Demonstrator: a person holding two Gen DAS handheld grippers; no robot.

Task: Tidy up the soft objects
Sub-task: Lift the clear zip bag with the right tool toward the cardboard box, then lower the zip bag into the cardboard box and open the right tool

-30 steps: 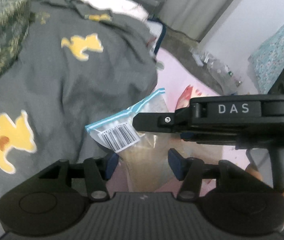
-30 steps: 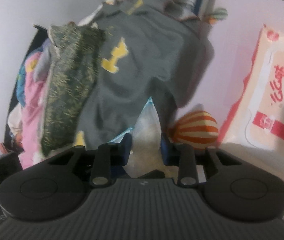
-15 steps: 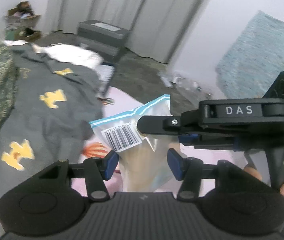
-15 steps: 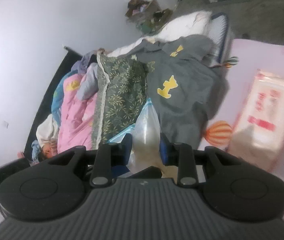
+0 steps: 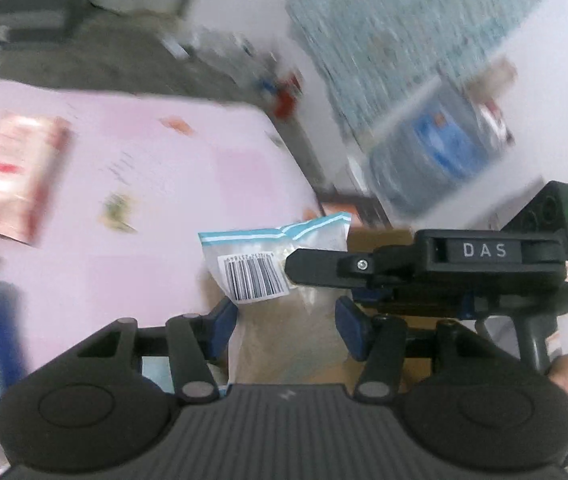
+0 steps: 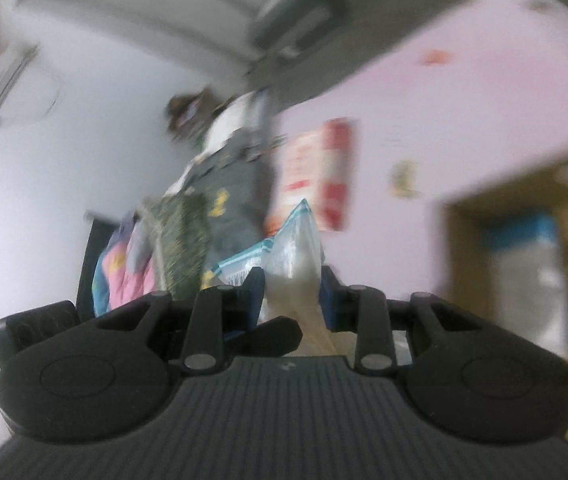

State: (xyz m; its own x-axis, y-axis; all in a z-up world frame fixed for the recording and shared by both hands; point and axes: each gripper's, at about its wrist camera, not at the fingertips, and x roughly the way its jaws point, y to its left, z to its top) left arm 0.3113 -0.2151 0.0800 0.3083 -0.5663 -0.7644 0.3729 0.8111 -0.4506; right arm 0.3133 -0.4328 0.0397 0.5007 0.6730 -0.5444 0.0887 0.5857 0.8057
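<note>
A clear zip bag with a blue seal strip and a barcode label holds pale filling. It is held in the air between both grippers. My left gripper has its blue pads on either side of the bag's lower part. My right gripper is shut on the same bag; it shows in the left wrist view as the black body marked DAS, coming in from the right across the bag. Both views are blurred by motion.
A pink mat lies below with a red and white tissue pack on it. A brown cardboard box with a bag inside stands at the right. Grey clothing and bedding are piled far left. A blue water jug stands by the wall.
Both grippers have swung together with the bag, away from the grey garment and over the pink mat toward the cardboard box. The grip on the bag has not changed.
</note>
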